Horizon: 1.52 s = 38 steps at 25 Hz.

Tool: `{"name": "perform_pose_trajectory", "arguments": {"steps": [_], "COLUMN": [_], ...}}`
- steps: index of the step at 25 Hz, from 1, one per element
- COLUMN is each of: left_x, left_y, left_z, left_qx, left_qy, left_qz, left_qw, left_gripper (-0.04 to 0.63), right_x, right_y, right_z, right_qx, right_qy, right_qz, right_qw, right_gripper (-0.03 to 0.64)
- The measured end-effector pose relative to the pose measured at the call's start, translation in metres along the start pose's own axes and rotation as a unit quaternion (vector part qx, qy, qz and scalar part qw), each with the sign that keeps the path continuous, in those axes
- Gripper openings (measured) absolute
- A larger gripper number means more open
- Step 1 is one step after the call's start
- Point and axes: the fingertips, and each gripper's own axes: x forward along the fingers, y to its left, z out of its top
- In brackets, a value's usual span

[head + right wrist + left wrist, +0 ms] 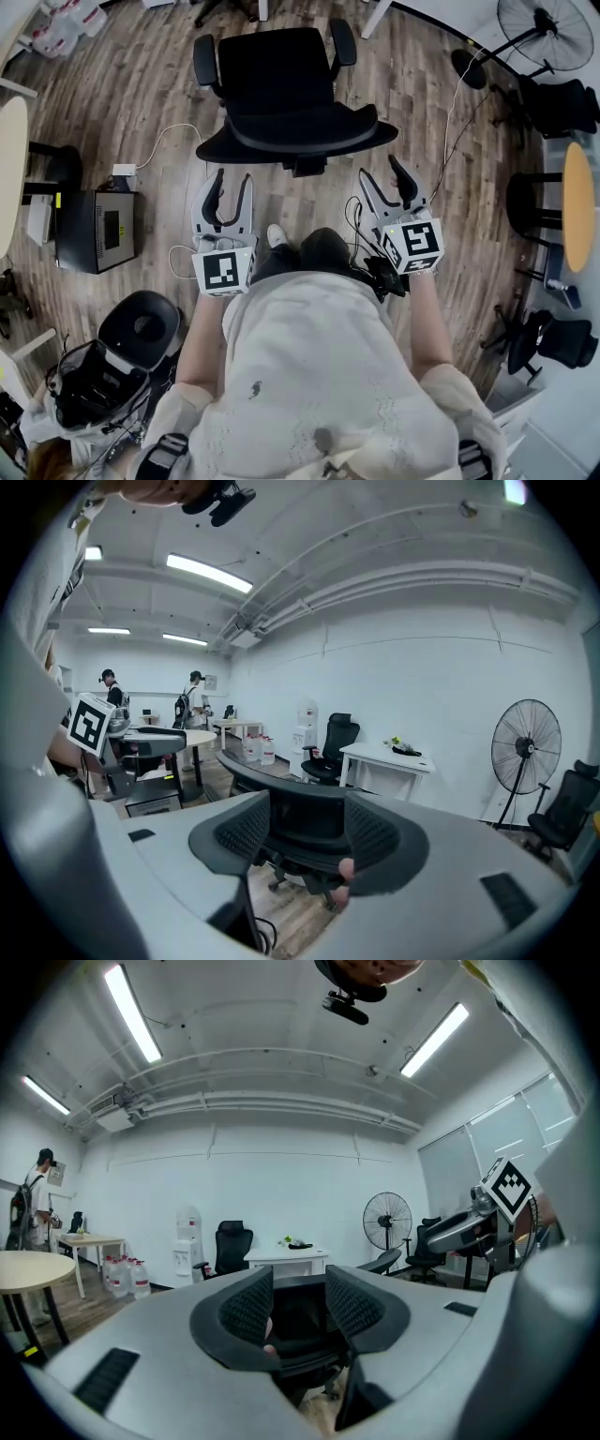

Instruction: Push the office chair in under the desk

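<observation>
1. Two grippers reach out ahead of the person, one in each hand. The left gripper (232, 178) is at 7 o'clock of the office chair (281, 94), and the right gripper (379, 169) is at 5 o'clock of it.
2. The left gripper's jaws are spread and pinch nothing. Its own view shows the chair's dark back through the gap, beyond the pads and untouched.
3. The right gripper's jaws are also spread and empty, with the chair's curved back showing between them, farther off.
4. The chair stands on the wooden floor (159, 103) at 12 o'clock from the person. Its backrest faces the person, and its seat and armrests point away.
5. A white desk (286, 1258) stands beyond the chair and well apart from it, so the chair is not under it. The few small things on the desktop are too small to name.
6. A second black chair (231, 1244) sits just beside the desk at its 9 o'clock.
7. Several water jugs (124, 1275) are clustered on the floor farther toward 9 o'clock, near a white water dispenser (186, 1239). How full they are cannot be told.
8. A standing fan (387, 1222) is at 3 o'clock of the desk.
</observation>
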Motion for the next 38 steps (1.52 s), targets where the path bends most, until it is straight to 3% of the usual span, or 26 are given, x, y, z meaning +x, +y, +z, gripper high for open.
{"name": "perform_pose_trajectory", "arguments": {"steps": [7,13,20,30,38], "left_x": [0.014,0.032,0.042,0.071,0.108], "left_y": [-0.007,-0.018,-0.032,-0.021,0.002], "left_z": [-0.015,-0.026,-0.039,-0.061,-0.08], "left_qx": [0.016,0.024,0.035,0.056,0.069], "left_qy": [0.015,0.046,0.059,0.082,0.104], "left_qz": [0.011,0.044,0.07,0.095,0.093], "left_qw": [0.9997,0.9977,0.9952,0.9905,0.9879], "left_gripper": [0.178,0.186,0.187,0.192,0.204], "right_x": [0.022,0.044,0.064,0.095,0.131], "right_y": [-0.027,-0.055,-0.078,-0.098,-0.108], "right_z": [-0.018,-0.032,-0.049,-0.07,-0.067], "right_qx": [0.004,0.005,-0.037,-0.053,-0.047], "right_qy": [0.018,0.04,0.063,0.082,0.084], "right_qz": [0.007,0.019,0.037,0.048,0.039], "right_qw": [1.0,0.999,0.997,0.994,0.995], "right_gripper": [0.241,0.242,0.247,0.276,0.285]}}
